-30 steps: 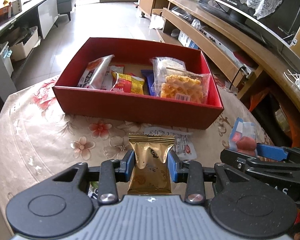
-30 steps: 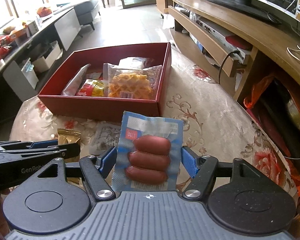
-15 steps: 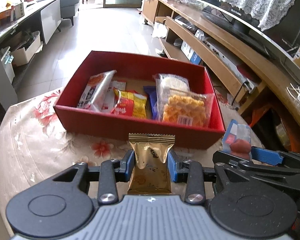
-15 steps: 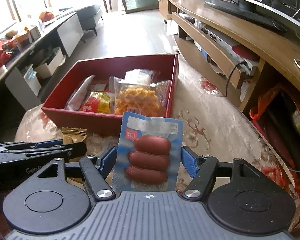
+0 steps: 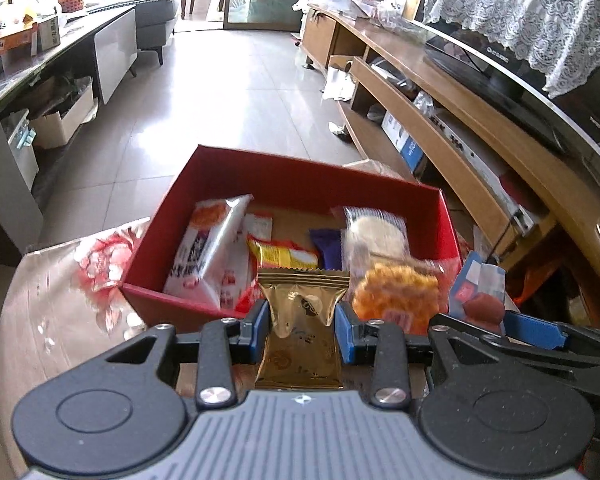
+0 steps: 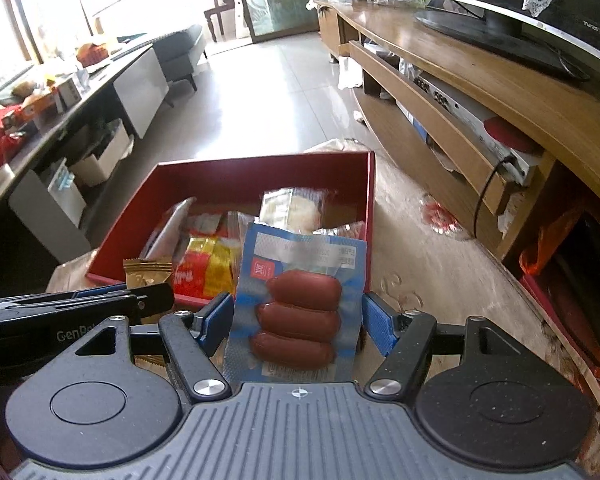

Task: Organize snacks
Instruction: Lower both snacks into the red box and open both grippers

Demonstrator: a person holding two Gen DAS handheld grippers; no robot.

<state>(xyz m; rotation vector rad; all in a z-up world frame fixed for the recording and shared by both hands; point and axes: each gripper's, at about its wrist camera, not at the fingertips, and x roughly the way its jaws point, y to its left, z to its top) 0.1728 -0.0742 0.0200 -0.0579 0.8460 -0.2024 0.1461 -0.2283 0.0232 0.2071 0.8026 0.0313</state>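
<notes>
My left gripper [image 5: 302, 320] is shut on a gold snack packet [image 5: 302, 328], held upright just over the near wall of the red box [image 5: 300, 178]. Beside it on the right, my right gripper [image 6: 298, 320] is shut on a blue sausage packet [image 6: 300, 304] with three sausages showing; the same sausage packet [image 5: 478, 290] shows at the right of the left wrist view. The red box [image 6: 236, 178] holds several snacks: a white packet [image 5: 210, 252], a red-yellow packet [image 5: 282, 254] and a bag of orange crackers [image 5: 396, 294]. The gold packet [image 6: 146, 274] peeks in at the left of the right wrist view.
The box rests on a round table with a floral cloth [image 5: 64, 280]. A long wooden TV stand [image 6: 480, 92] runs along the right, with a television [image 5: 496, 76] on it. Cabinets and a cluttered counter [image 6: 60, 96] line the left; tiled floor lies beyond.
Both grippers have moved forward and a little up toward the red box, each still holding its packet. The box now lies right under the fingertips.
</notes>
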